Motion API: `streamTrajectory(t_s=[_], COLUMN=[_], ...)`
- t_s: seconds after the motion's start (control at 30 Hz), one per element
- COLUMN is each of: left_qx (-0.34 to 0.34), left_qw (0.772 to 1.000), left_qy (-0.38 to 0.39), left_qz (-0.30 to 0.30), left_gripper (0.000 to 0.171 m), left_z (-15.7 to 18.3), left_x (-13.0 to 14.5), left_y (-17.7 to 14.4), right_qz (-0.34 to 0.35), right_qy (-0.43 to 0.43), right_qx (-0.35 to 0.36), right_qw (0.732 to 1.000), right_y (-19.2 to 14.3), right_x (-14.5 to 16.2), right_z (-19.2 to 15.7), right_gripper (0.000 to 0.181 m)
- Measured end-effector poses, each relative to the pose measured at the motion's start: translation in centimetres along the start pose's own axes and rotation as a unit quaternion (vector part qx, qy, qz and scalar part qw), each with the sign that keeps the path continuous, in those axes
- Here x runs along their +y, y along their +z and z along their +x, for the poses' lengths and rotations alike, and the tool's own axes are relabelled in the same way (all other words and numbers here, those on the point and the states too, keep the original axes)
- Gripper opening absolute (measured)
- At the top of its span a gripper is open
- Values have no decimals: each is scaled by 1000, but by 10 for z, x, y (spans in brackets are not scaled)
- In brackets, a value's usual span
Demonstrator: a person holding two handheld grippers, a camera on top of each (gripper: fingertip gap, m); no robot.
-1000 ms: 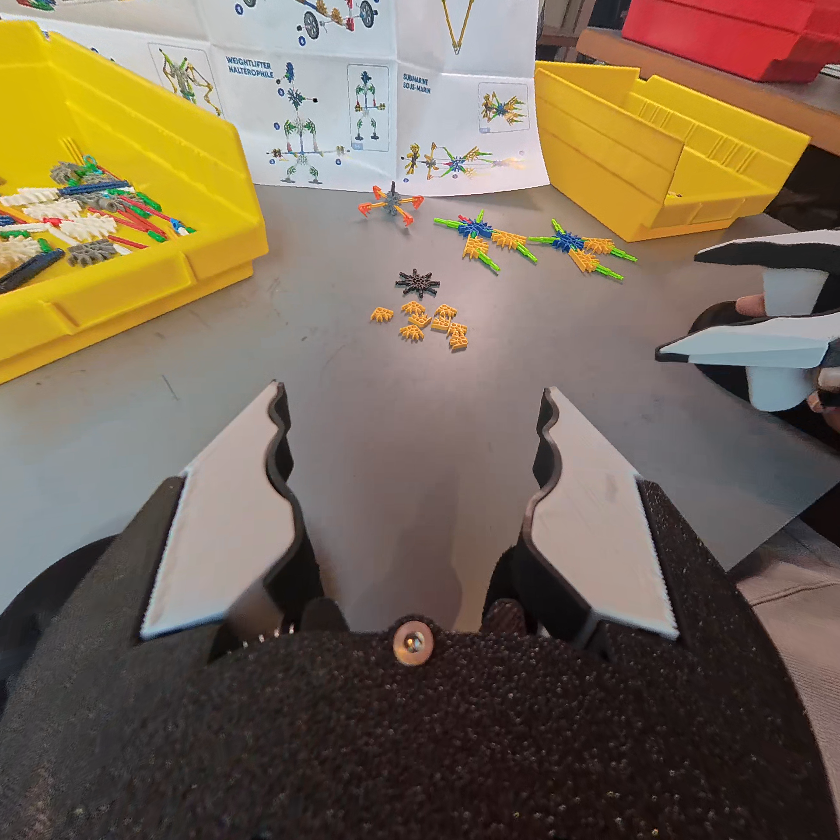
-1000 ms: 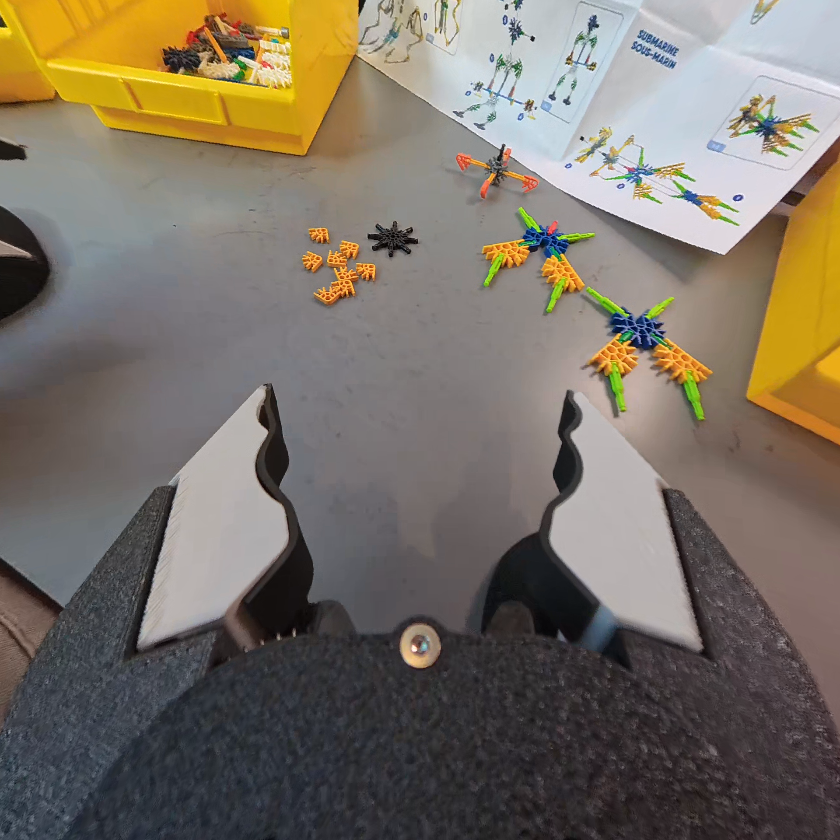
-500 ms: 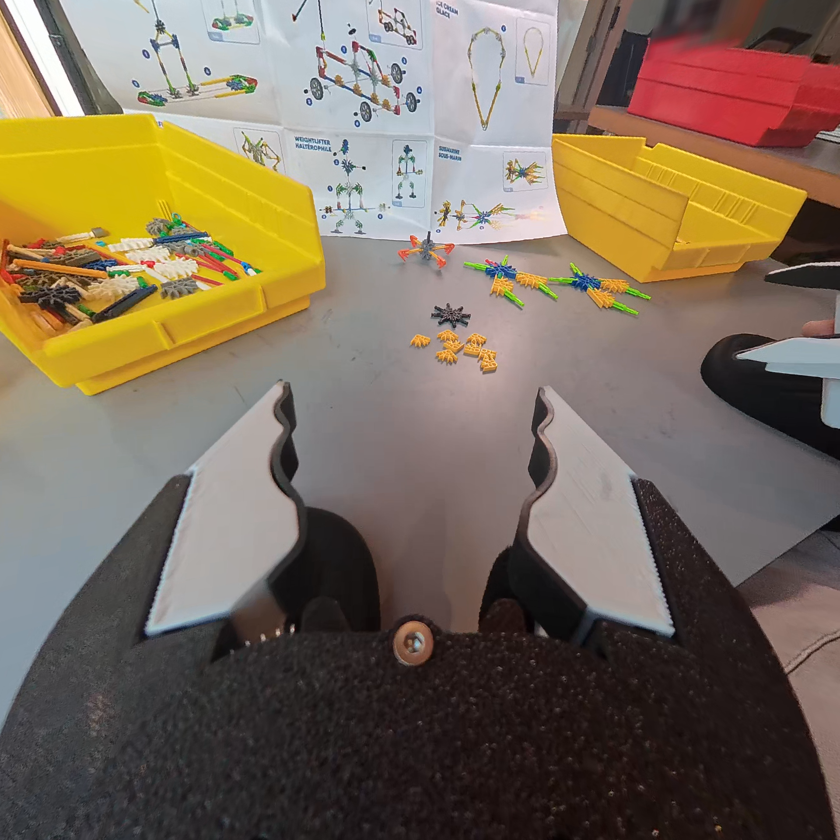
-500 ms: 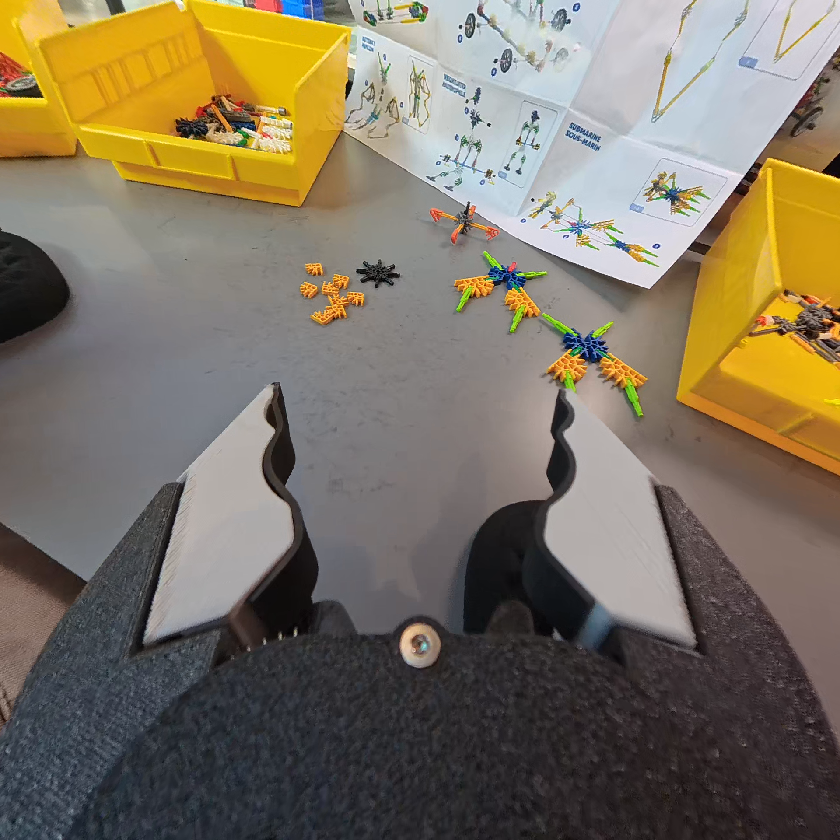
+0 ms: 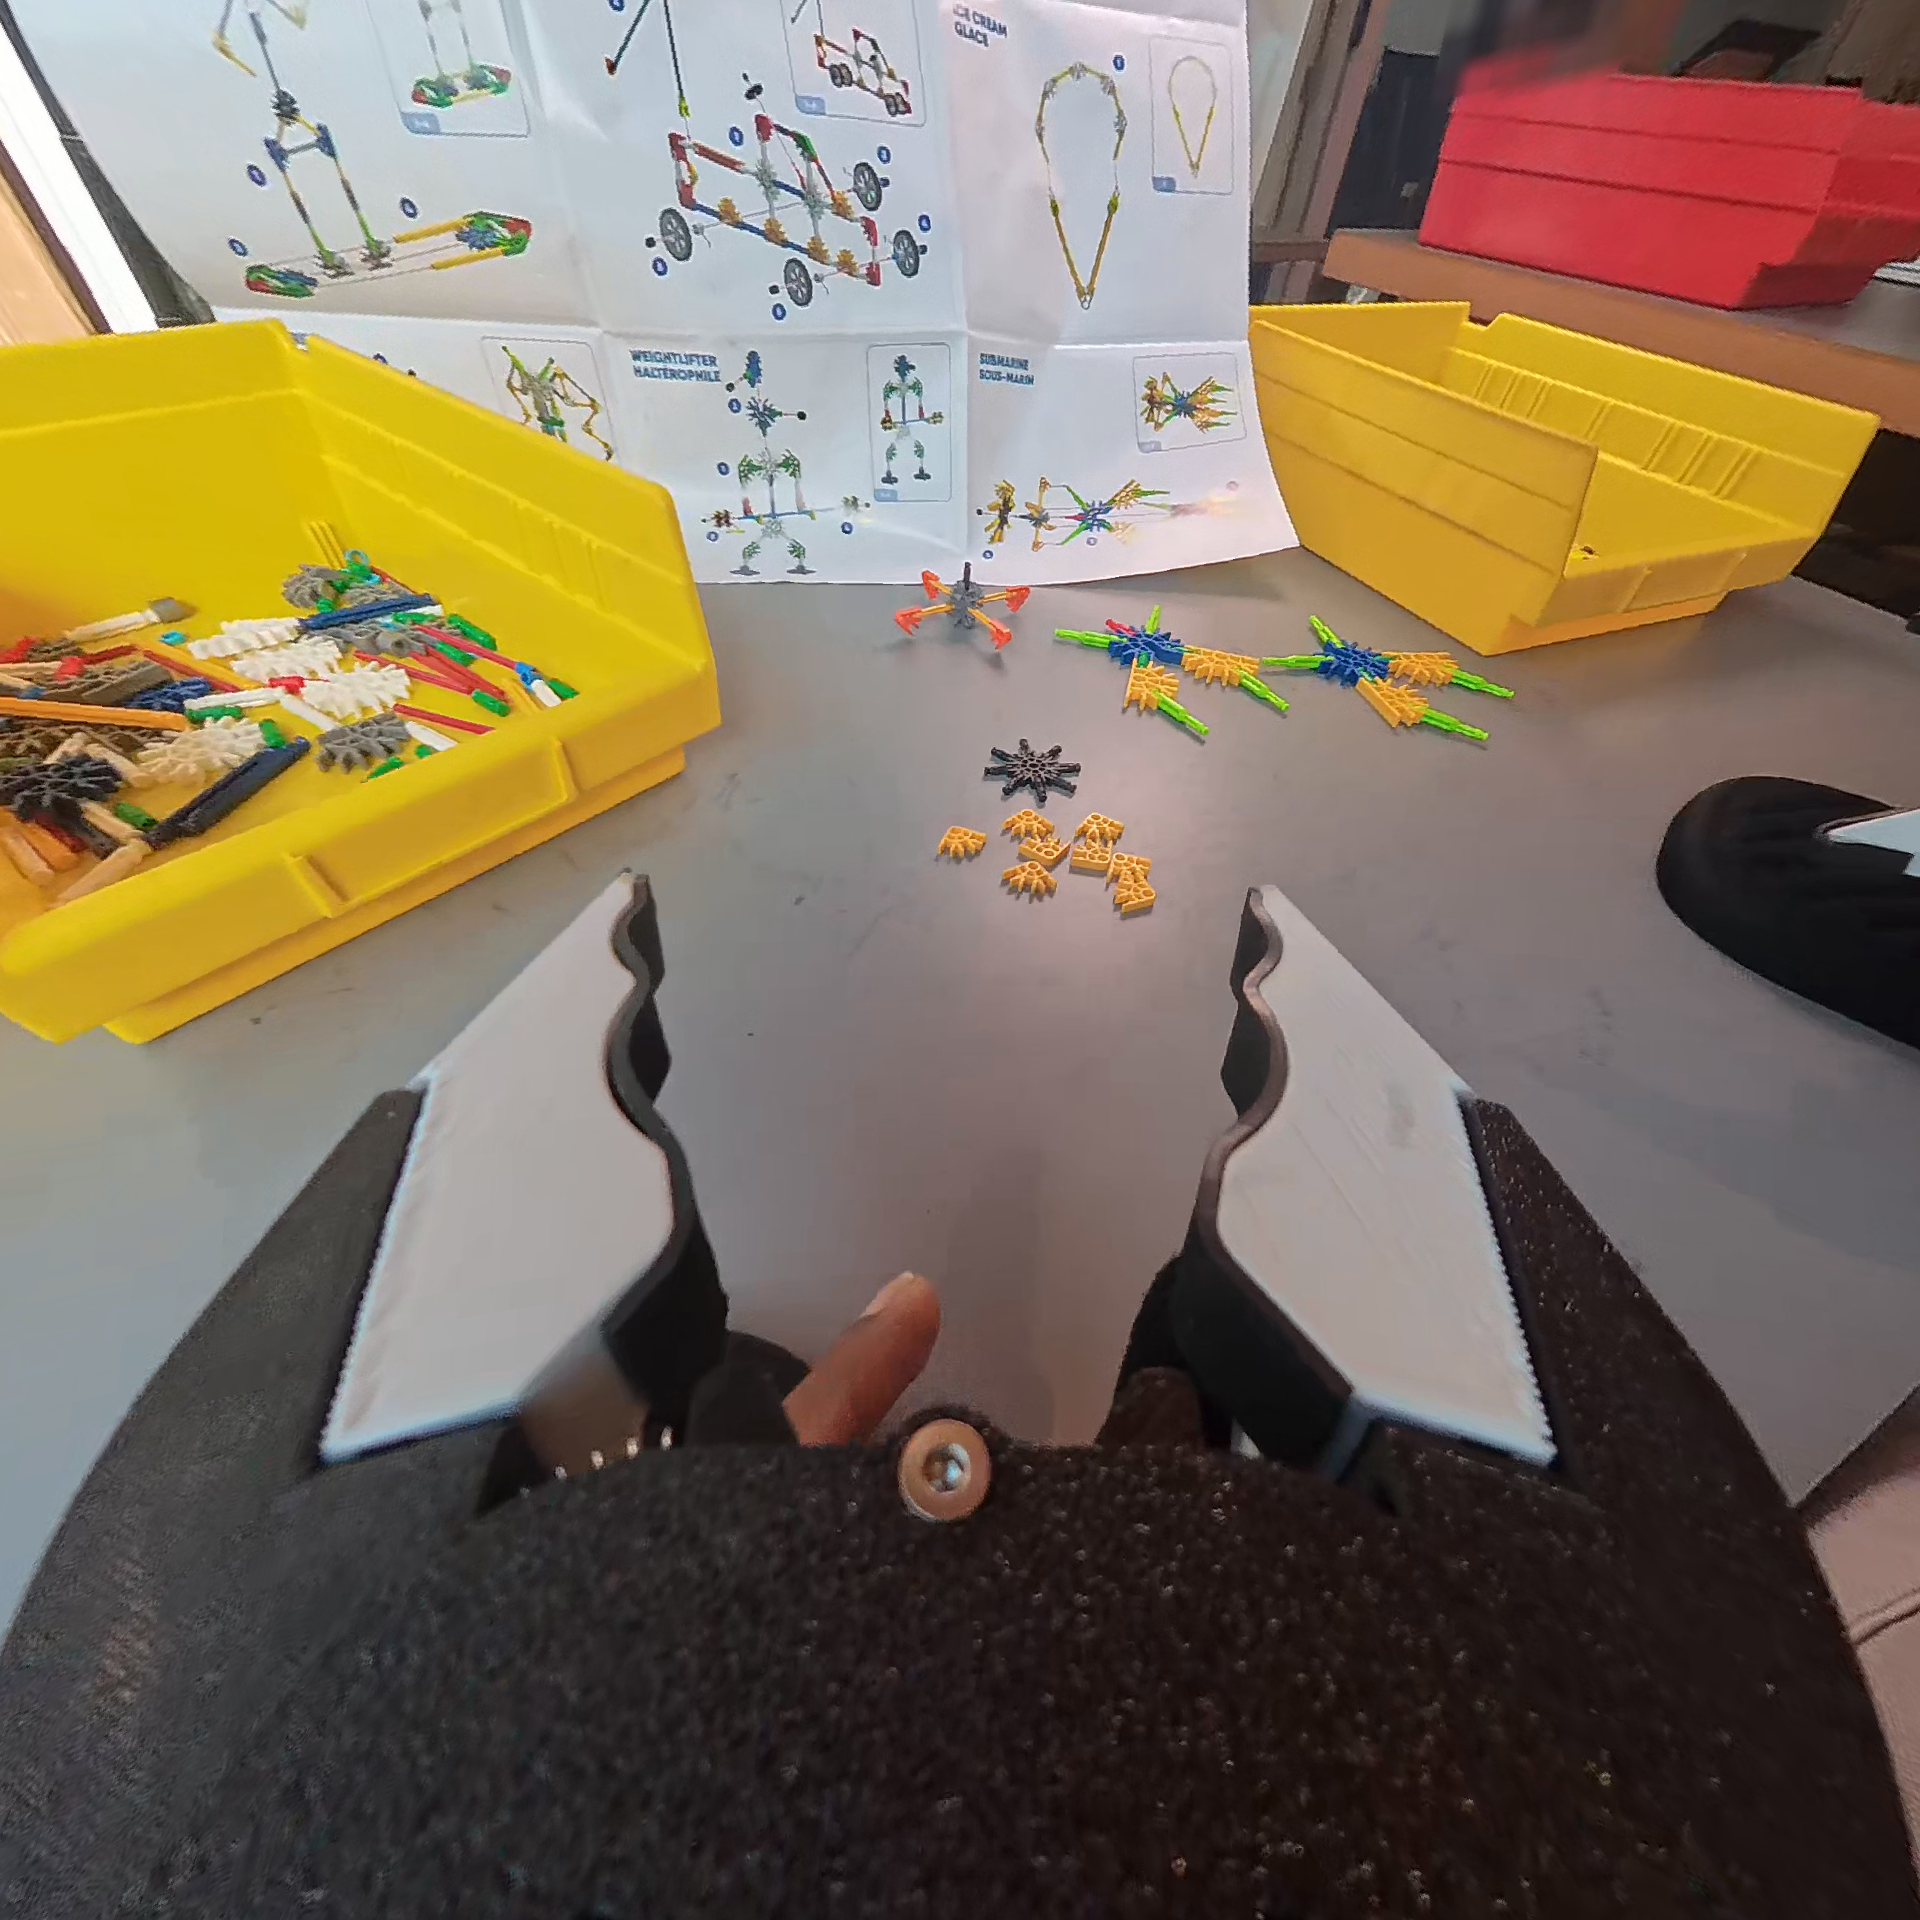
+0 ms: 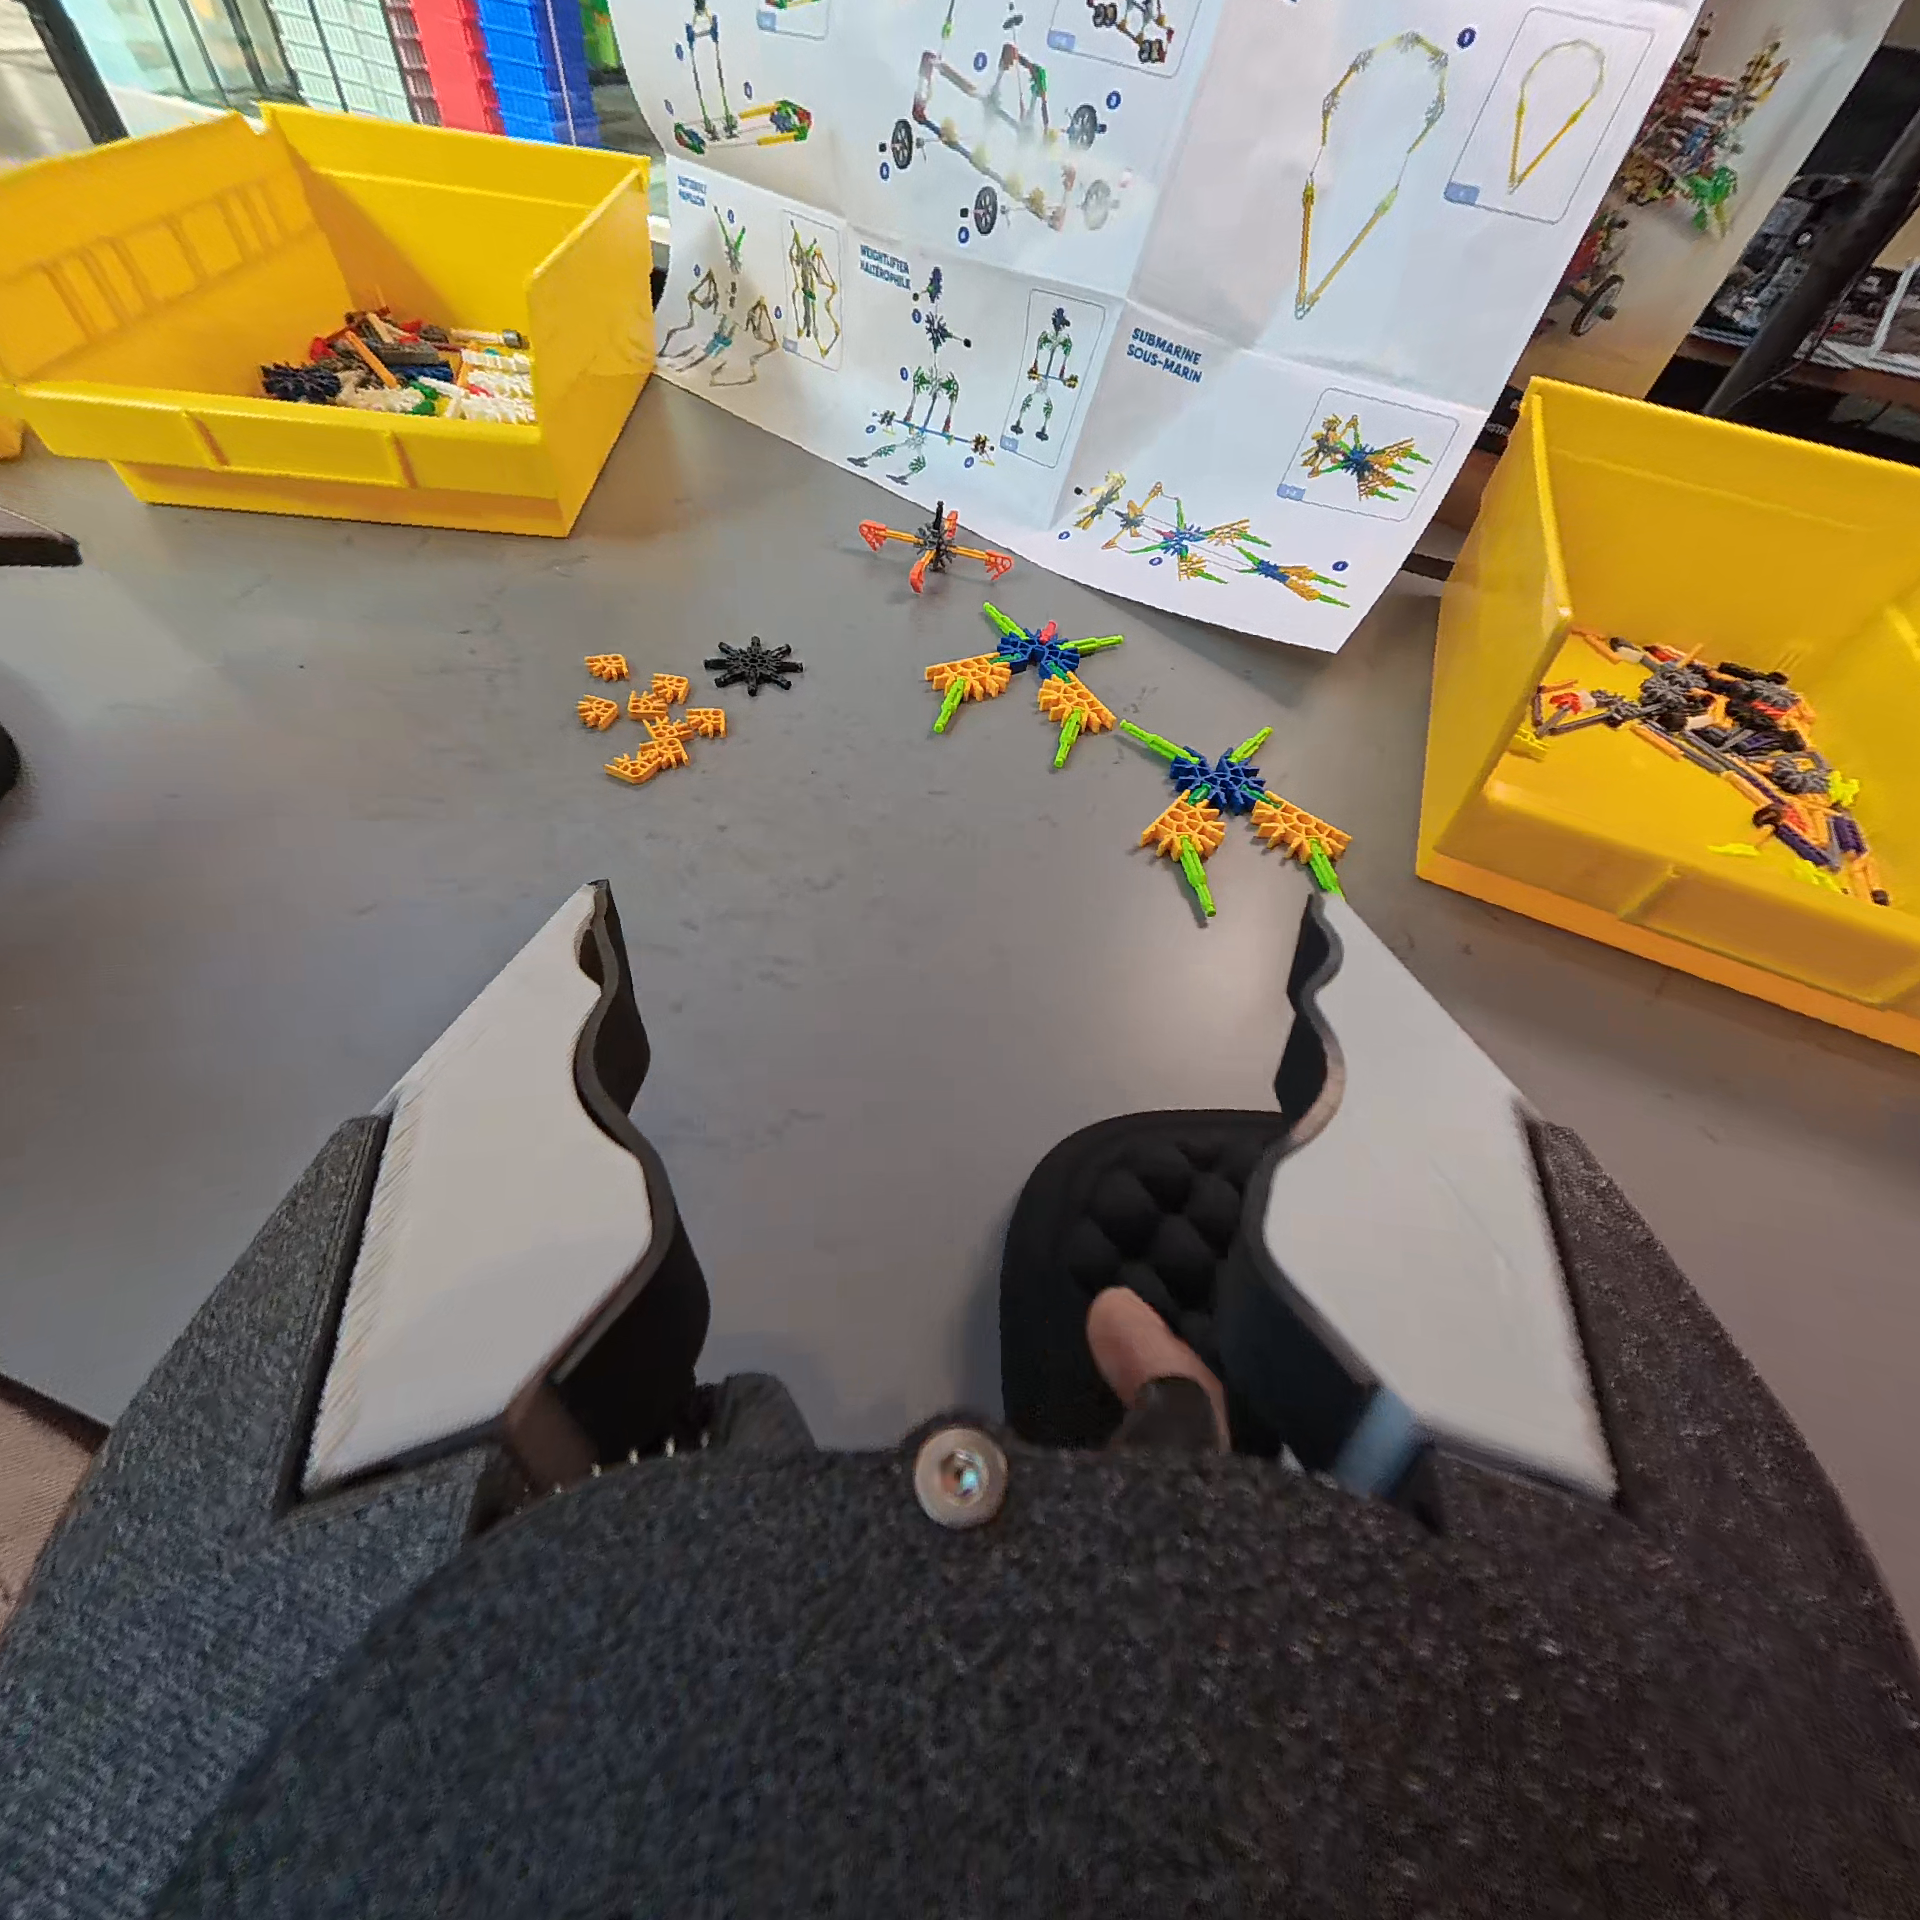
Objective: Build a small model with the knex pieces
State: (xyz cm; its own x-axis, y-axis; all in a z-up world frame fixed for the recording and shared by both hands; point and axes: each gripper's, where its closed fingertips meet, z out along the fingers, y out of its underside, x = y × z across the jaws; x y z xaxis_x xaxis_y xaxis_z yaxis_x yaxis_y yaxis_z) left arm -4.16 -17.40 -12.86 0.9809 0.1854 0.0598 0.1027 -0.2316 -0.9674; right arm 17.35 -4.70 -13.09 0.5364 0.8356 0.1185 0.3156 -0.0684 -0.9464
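Left gripper [image 5: 940,894] hangs wide open over the near edge of the grey worktop [image 5: 831,1091] and holds nothing. A person's fingertip [image 5: 873,1351] peeks out between its fingers, low down. Right gripper [image 6: 956,896] is wide open too, with nothing in it, also by the near edge and more to the right side.

Closest to both, toward the middle of the worktop, is a little pile of orange pieces [image 5: 1049,857]. A black star piece [image 5: 1032,769] lies just behind the pile, not touching it. Farther back is a small grey and orange spinner [image 5: 964,608]. To its right lie two builds of blue, orange and green, one star build [image 5: 1164,665] beside the other star build [image 5: 1382,675].

A yellow bin [image 5: 623,665] full of loose pieces sits at the left edge. Another yellow bin [image 6: 1558,499] at the right edge holds dark built parts. A big paper sheet [image 5: 831,416] with pictures stands along the far edge.
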Motion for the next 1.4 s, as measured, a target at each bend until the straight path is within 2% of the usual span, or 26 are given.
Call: streamTrajectory(t_s=[0.13, 0.33, 0.5, 0.63, 0.87, 1.1, 1.4], left_qx=[-30, -98, -130, -122, -82, -27, 11], left_qw=[999, 994, 990, 991, 996, 999, 1000], left_qy=[-14, -44, -52, -45, -44, -14, -9], left_qz=[4, 5, 2, -2, 12, 14, -2], left_gripper=[113, 114, 114, 112, 101, 112, 113], left_z=[-12, -40, -52, -48, -44, -21, -10], left_x=[3, 17, 24, 22, 10, 2, 3], left_y=[-25, -70, -90, -85, -71, -43, -21], right_qz=[-2, 30, 8, -2, -3, 5, -15], right_qy=[-17, -34, -35, -21, -21, -4, 12], right_qx=[-35, -98, -145, -141, -80, -29, 11], right_qw=[999, 994, 989, 990, 997, 1000, 1000], right_y=[8, 29, 50, 52, 38, 17, 4], right_x=[-5, -31, -24, -18, -13, -11, 3], right_z=[-16, -45, -73, -70, -39, -20, -3], right_gripper=[127, 132, 135, 135, 136, 136, 135])
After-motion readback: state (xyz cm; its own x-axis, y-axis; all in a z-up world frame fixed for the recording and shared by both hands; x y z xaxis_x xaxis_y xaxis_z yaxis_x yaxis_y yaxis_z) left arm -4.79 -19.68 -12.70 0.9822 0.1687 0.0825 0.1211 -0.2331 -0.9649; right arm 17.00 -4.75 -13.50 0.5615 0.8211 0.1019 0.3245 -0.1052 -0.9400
